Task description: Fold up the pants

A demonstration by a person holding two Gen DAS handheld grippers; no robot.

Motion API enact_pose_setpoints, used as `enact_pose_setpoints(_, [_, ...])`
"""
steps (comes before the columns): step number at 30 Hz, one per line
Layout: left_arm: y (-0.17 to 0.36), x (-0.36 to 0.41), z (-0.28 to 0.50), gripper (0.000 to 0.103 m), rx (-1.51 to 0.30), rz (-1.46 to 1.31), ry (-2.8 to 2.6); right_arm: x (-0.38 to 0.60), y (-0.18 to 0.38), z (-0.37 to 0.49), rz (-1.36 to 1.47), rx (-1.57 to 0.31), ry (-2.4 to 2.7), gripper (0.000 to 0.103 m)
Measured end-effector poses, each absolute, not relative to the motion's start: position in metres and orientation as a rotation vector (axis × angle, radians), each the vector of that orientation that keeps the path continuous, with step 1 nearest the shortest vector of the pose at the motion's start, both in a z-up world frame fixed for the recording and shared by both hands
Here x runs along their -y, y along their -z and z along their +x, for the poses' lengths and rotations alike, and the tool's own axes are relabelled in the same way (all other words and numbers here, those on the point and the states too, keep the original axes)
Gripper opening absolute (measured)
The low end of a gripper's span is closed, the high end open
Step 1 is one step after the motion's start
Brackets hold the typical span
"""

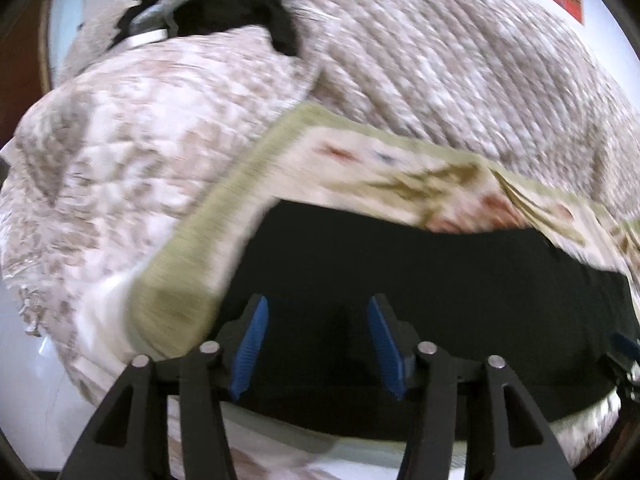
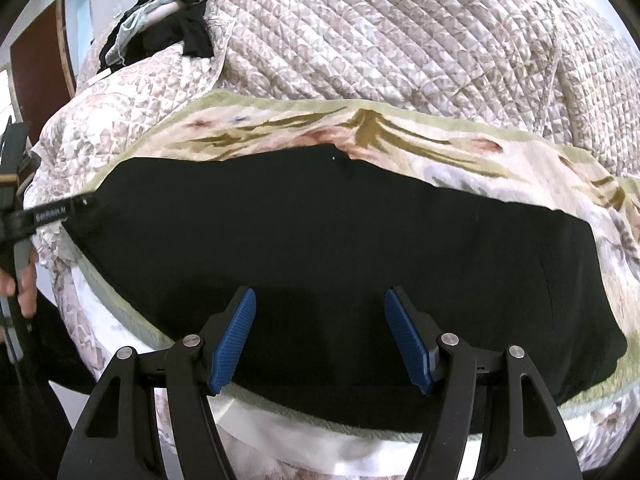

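Observation:
Black pants [image 2: 320, 260] lie flat as a wide folded band on a floral mat with a green border [image 2: 360, 128]. My right gripper [image 2: 320, 294] hovers over the pants' near edge, open, with nothing between its blue pads [image 2: 234, 340]. The left wrist view is blurred. It shows the same pants [image 1: 400, 280] under my left gripper [image 1: 317, 304], whose blue pads [image 1: 250, 348] stand apart with nothing pinched. The left gripper's body [image 2: 16, 216] and the hand holding it [image 2: 24, 288] show at the left edge of the right wrist view. The right gripper's tip [image 1: 624, 348] shows at the right edge of the left wrist view.
The mat lies on a quilted beige-and-white bedspread [image 2: 400, 40] that covers the bed. A heap of dark and pale blue clothes [image 2: 168, 20] sits at the far left of the bed. A brown door [image 2: 36, 64] stands beyond the bed's left side.

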State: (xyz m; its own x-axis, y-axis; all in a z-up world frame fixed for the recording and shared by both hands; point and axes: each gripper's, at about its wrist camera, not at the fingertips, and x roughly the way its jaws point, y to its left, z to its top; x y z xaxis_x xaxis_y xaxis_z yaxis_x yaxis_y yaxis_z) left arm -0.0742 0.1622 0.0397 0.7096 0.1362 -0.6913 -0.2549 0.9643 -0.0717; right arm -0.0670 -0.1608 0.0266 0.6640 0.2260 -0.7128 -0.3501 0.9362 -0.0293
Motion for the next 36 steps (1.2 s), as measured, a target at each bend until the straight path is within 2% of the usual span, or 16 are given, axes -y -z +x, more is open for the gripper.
enact_pose_setpoints(9, [-0.02,-0.216,-0.056,0.062,-0.833,-0.28,-0.23,0.151,-0.03,-0.054,-0.17,-0.768,-0.371,0.067])
enact_pose_setpoints(13, [-0.013,-0.215,-0.054,0.065,-0.835,-0.312,-0.223,0.149,-0.028,-0.051,-0.165,-0.773,-0.384,0.067])
enact_pose_setpoints(20, [-0.012,-0.205,-0.055,0.063,-0.829,-0.311,-0.182,0.153,-0.021,-0.049,-0.135,-0.798,-0.391,0.067])
enact_pose_setpoints(29, [-0.012,-0.198,-0.052,0.031,-0.827,-0.258,-0.184,0.156,-0.019,-0.049,-0.111,-0.806,-0.392,0.067])
enact_pose_setpoints(31, [-0.012,-0.193,-0.05,0.016,-0.828,-0.245,-0.167,0.157,-0.019,-0.049,-0.103,-0.805,-0.394,0.067])
enact_pose_setpoints(33, [-0.013,-0.189,-0.049,0.011,-0.829,-0.233,-0.157,0.158,-0.019,-0.05,-0.099,-0.805,-0.395,0.067])
enact_pose_setpoints(36, [-0.015,-0.188,-0.047,0.009,-0.827,-0.239,-0.163,0.16,-0.02,-0.05,-0.09,-0.805,-0.396,0.067])
